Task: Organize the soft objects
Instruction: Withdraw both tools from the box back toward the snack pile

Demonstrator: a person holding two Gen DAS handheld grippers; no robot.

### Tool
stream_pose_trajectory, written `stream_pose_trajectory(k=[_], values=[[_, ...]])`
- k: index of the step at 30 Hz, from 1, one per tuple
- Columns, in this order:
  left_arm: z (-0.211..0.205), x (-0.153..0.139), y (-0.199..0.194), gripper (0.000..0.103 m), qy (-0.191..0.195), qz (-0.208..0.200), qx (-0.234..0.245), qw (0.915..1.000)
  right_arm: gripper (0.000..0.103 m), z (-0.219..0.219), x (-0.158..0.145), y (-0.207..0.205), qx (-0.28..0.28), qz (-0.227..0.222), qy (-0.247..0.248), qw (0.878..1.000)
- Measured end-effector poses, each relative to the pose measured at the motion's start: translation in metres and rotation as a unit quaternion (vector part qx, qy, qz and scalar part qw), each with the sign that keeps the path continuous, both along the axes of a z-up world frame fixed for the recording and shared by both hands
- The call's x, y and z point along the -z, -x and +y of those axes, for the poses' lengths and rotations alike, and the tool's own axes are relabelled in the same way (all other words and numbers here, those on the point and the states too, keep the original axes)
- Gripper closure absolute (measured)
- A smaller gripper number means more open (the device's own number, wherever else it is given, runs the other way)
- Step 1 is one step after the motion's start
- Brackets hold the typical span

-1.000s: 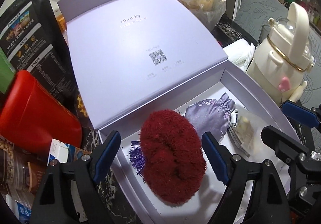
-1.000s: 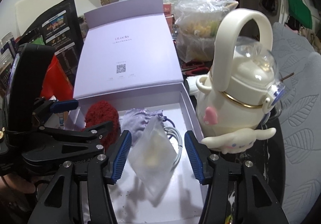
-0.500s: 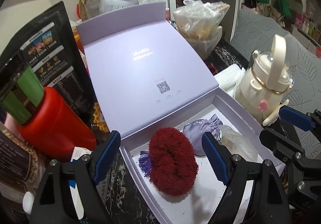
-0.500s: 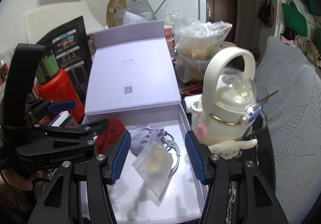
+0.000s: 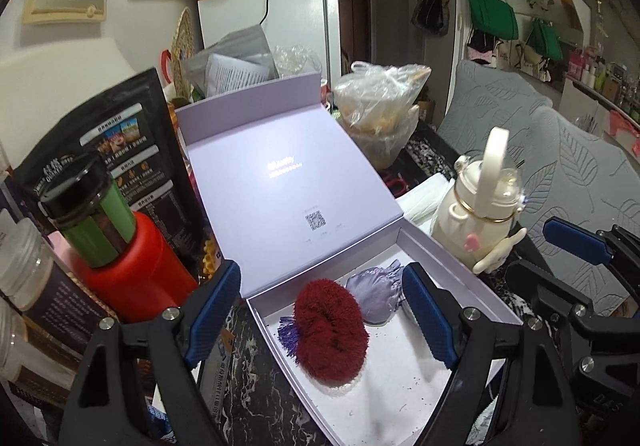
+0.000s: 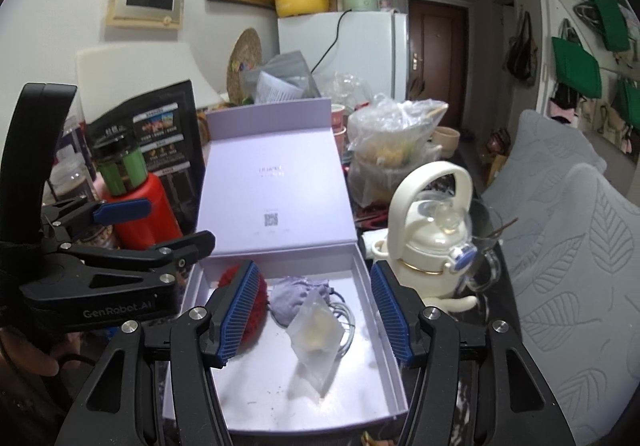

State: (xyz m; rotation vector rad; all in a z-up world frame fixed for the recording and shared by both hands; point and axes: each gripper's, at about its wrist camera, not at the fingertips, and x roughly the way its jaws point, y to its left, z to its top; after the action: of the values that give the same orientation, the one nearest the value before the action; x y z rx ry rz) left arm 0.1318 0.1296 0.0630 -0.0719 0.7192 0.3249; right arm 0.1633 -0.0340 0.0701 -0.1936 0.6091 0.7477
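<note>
Fuzz of a deep red, shaggy puff (image 5: 332, 330) fills the gap ahead of the left gripper (image 5: 322, 316), whose blue ribbed pads stand spread wide with nothing pinched. The puff lies in a shallow lilac cardboard gift box (image 5: 452, 266), its hinged lid propped up behind. Just right of the puff sits a satiny lavender drawstring pouch (image 5: 376, 292), crumpled and glossy; a purple tassel (image 5: 289, 334) pokes out at the puff's left edge.

The right gripper (image 6: 312, 312) hovers over the same box, its jaws apart and empty, having just been opening. Between and beyond its pads lies a limp clear plastic packet (image 6: 318, 338), over a coil of pale cable (image 6: 346, 320).

Right of the box stands a cream, round-bodied cartoon water bottle (image 6: 430, 246) with a loop handle. Left stands a red bottle (image 5: 132, 274) with a green cap. The tabletop (image 5: 256, 398) is dark veined marble, crowded; a white fridge (image 6: 360, 50) and grey leaf-embossed cushions (image 6: 568, 246) lie behind.
</note>
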Motion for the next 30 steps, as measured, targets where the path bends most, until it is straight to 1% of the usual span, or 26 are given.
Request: stream_pose_trajectory(k=[5,8,11,14,19,25,30], values=[[-0.015,-0.021,0.018,0.02,-0.007,-0.035,0.008,0.9993,0.043,-0.018,-0.015,0.015,0.008,-0.016,-0.009,1.0],[-0.021,-0.028,0.032,0.02,0.003,-0.046,0.015,0.9988,0.042,-0.028,-0.024,0.025,0.016,-0.025,-0.009,1.0],[-0.028,-0.028,0.044,0.02,0.005,-0.044,0.022,0.9988,0.04,-0.038,-0.032,0.037,0.022,-0.034,-0.013,0.999],[-0.035,-0.028,0.057,0.02,0.009,-0.042,0.026,0.9987,0.039,-0.047,-0.038,0.05,0.025,-0.04,-0.014,0.999],[-0.047,-0.027,0.078,0.02,0.021,-0.043,0.043,0.9979,0.036,-0.058,-0.043,0.072,0.03,-0.046,-0.017,0.998],[-0.066,-0.021,0.101,0.02,0.015,-0.036,0.061,0.9974,0.034,-0.075,-0.037,0.099,0.043,-0.038,-0.023,0.998],[-0.079,-0.015,0.123,0.02,0.028,-0.039,0.081,0.9955,0.034,-0.091,-0.03,0.119,0.055,-0.029,-0.024,0.998]])
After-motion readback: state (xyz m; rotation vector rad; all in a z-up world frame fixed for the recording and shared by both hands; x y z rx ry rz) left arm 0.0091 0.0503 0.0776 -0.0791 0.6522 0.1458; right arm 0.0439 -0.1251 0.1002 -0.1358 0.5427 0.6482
